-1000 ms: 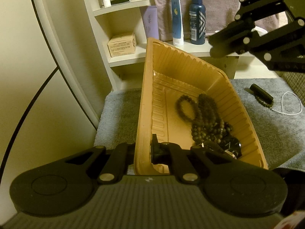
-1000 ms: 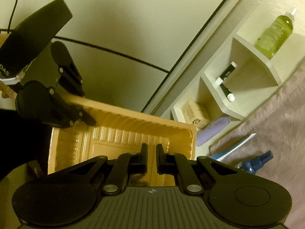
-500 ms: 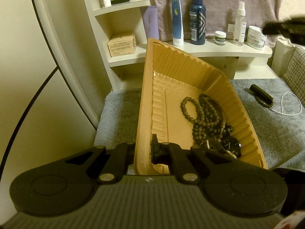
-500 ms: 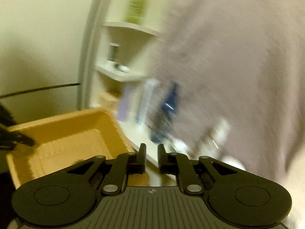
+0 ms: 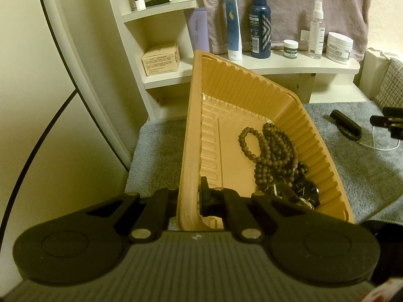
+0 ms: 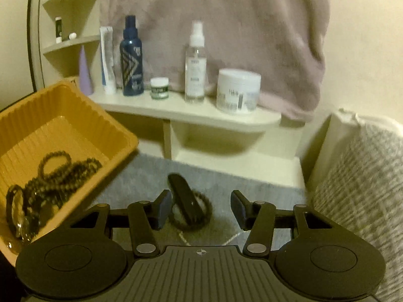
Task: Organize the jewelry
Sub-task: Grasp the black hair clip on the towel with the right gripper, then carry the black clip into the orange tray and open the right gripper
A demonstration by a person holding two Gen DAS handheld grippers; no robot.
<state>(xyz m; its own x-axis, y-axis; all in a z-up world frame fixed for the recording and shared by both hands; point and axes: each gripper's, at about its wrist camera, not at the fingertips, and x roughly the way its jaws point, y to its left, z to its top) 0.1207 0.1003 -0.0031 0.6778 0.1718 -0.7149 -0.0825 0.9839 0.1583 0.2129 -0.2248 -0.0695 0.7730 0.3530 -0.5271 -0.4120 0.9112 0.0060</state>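
Observation:
My left gripper (image 5: 190, 198) is shut on the near rim of the orange plastic tray (image 5: 241, 95), which it holds tilted above the grey mat. Brown bead bracelets (image 5: 273, 151) and a dark watch (image 5: 306, 191) lie in the tray's low right corner, also seen as bead bracelets (image 6: 63, 173) in the right wrist view. My right gripper (image 6: 201, 210) hangs over the mat with its jaws opening and nothing pressed between them. Just ahead of it lie a black clip-like piece (image 6: 185, 201) on a dark bead bracelet (image 6: 204, 214), and a thin white cord (image 5: 380, 146).
A grey mat (image 5: 357, 173) covers the surface. Behind it a white shelf (image 6: 191, 110) carries a blue spray bottle (image 6: 132, 58), a clear spray bottle (image 6: 195, 65), a white cream jar (image 6: 238, 91), a small jar (image 6: 159, 88) and tubes. A pinkish towel (image 6: 226, 25) hangs above. A woven cushion (image 6: 365, 181) is at the right.
My right gripper left its spot above the tray, rolled upright, swung right and down toward the mat, and its jaws spread apart. The beads slid a little in the tray.

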